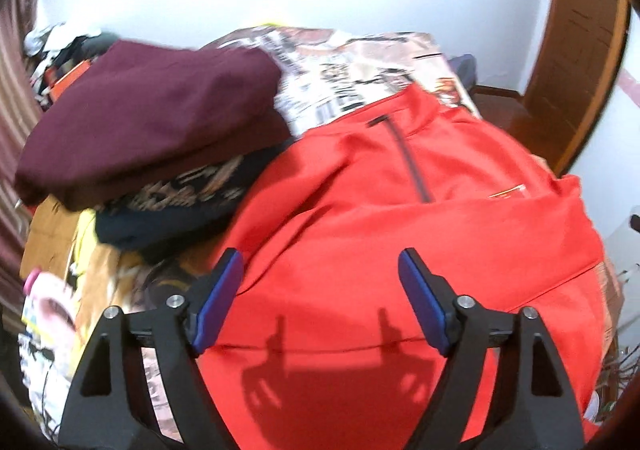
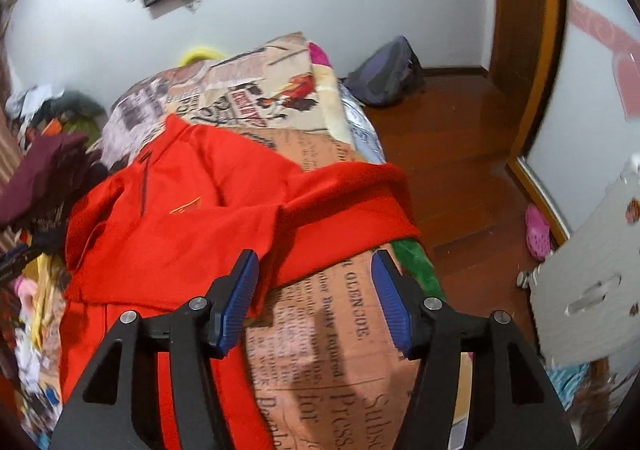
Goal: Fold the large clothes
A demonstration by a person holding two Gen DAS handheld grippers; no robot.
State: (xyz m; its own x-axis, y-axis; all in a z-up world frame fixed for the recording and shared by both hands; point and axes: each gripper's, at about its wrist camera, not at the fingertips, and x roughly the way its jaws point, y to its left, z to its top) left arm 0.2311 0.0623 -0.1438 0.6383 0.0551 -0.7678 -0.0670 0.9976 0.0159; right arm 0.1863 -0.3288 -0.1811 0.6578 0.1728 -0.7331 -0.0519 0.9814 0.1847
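Red jacket (image 1: 400,218) lying on bed (image 2: 344,350): soft, light, limp, likely slippery. Take sleeve (image 2: 352,198) near bed's right edge. Left tongs (image 1: 320,298) and right tongs (image 2: 316,298) hanging open, gripping nothing.

Red jacket (image 1: 400,210) on newsprint-patterned bedspread (image 2: 340,330) (maroon garment (image 1: 152,118) beside).

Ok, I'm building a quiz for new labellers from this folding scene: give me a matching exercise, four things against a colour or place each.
Things:
1. zip-neck top
2. folded garment on the pile
3. backpack
4. clog

Descriptions:
A. maroon
B. pink, on the floor by the wall
C. red, spread on the bed
D. dark, on the floor in the far corner

Pairs: 1-C, 2-A, 3-D, 4-B
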